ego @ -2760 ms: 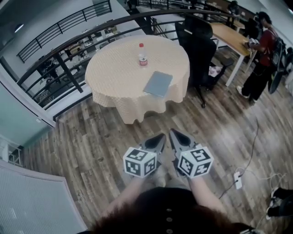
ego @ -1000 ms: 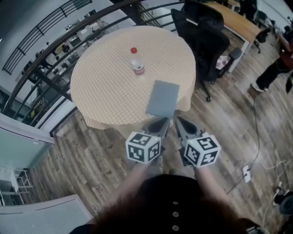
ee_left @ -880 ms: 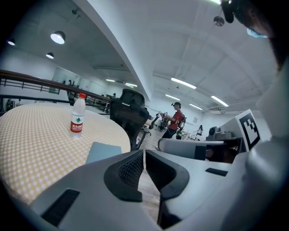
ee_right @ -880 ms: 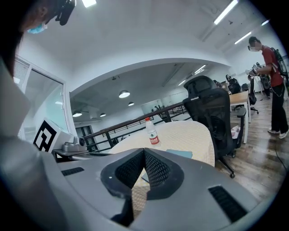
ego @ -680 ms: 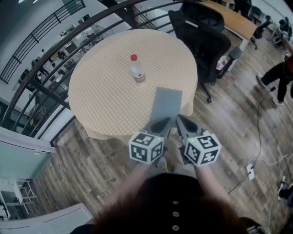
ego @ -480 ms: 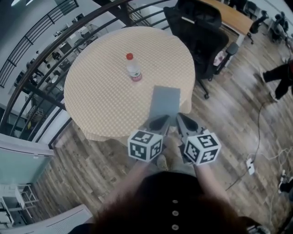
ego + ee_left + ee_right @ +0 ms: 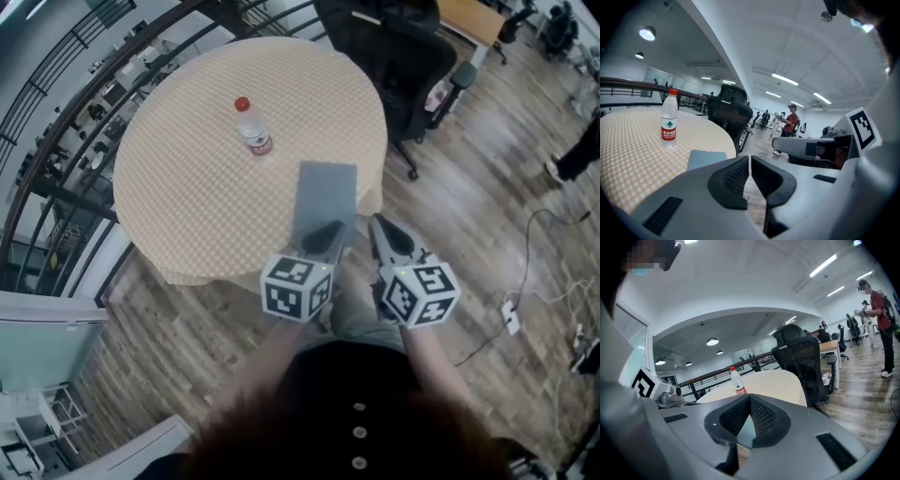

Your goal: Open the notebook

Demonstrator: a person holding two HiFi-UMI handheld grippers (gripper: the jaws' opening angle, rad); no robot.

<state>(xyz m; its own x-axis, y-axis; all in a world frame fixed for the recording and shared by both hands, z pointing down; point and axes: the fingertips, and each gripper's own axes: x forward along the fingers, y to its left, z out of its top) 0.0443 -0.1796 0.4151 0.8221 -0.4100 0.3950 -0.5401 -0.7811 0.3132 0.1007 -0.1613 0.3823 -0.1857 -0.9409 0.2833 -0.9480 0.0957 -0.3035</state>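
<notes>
A closed grey-blue notebook (image 7: 324, 197) lies on the near right part of a round table (image 7: 187, 187) covered with a yellow checked cloth. In the left gripper view the notebook (image 7: 705, 159) shows just beyond the jaws. My left gripper (image 7: 330, 229) is shut and empty, its tip over the notebook's near edge in the head view; whether it touches I cannot tell. My right gripper (image 7: 380, 225) is also shut and empty, just right of the notebook, off the table's edge. Seen along their own jaws, both the left gripper (image 7: 750, 161) and the right gripper (image 7: 749, 398) hold nothing.
A water bottle (image 7: 251, 127) with a red cap stands upright near the table's middle. A black office chair (image 7: 398, 56) stands at the table's far right. A cable and power strip (image 7: 511, 317) lie on the wooden floor. A person (image 7: 877, 310) stands farther off.
Both grippers and the head have come closer to the table. The left gripper's tip now overlaps the notebook's near edge. Both jaws stayed shut.
</notes>
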